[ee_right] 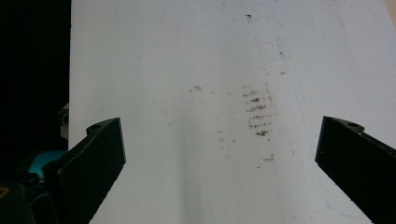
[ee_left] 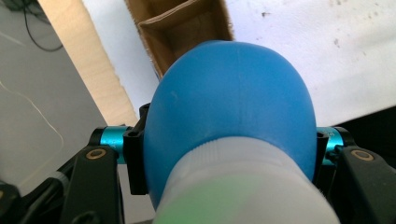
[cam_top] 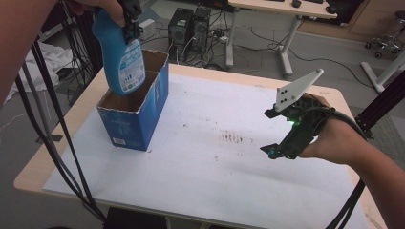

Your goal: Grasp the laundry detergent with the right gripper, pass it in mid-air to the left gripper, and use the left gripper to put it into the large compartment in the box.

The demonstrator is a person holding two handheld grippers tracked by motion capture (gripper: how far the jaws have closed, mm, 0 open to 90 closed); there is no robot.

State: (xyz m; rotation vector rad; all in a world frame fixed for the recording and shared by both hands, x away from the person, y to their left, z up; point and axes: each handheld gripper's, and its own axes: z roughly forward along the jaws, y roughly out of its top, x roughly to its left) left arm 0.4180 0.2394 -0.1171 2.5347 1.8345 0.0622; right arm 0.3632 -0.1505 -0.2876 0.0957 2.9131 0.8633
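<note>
Clamped in the left claw [cam_top: 132, 21], a blue bottle [cam_top: 122, 57] hangs bottom-down over the open cardboard box [cam_top: 136, 112] on the table [cam_top: 229, 171]. Well apart, the right claw [cam_top: 269, 131] stands wide open, empty, above the white sheet [ee_right: 196, 70].

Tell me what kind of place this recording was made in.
Probably an office or lab workspace: computer towers and tangled cables on a grey floor, office desks behind, and a wheeled chair base at the right.
</note>
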